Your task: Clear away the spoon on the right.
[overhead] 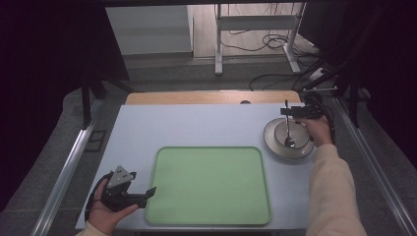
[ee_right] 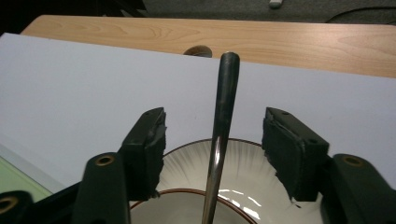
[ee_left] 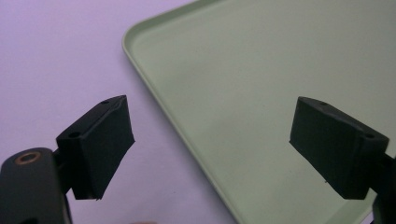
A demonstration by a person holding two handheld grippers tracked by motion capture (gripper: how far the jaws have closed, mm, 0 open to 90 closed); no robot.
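- Here, the spoon (ee_right: 219, 140) is seen in the bowl (overhead: 275, 142) near the desk's (overhead: 196, 123) right edge, its handle rising steeply toward the far edge.
- The right gripper (ee_right: 212, 149) is held around it, jaws apart, not touching.
- The left gripper (ee_left: 210, 149) is held with jaws apart.

A metal spoon (ee_right: 218, 140) (dark-tipped handle raised) leans in a ribbed white bowl (overhead: 275, 141), brown-rimmed.

On the surface (overhead: 196, 123), the tray (overhead: 209, 184) lies at the centre near the 6 o'clock edge, the bowl (overhead: 288, 140) sits just beyond its corner at 2 o'clock with a spoon (overhead: 287, 129) standing in it, and the left claw (overhead: 150, 191) rests at the tray's 8 o'clock edge.
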